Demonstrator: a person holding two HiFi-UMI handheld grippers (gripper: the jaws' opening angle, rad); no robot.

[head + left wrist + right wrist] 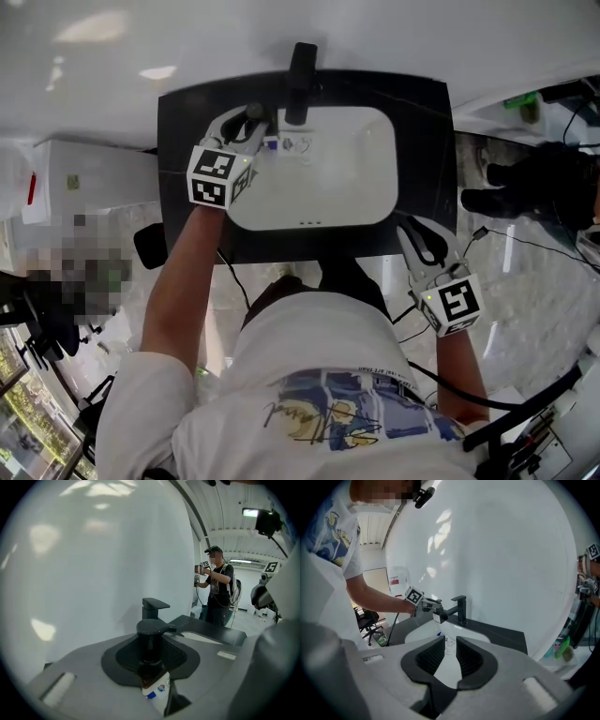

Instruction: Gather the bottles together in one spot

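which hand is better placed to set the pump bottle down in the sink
Left. Its claw is shut on the pump bottle, over the sink beside the tap. The right claw is open and empty, at the counter's front corner.

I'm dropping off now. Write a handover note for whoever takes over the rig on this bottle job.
Left tongs: shut on the pump bottle, held over the sink's back left corner, beside the tap.
Right tongs: open and empty, at the counter's front right.
A small clear item, likely another bottle, lies in the basin near the tap.
Done: one bottle picked up.
Left: set the bottles together in one spot.
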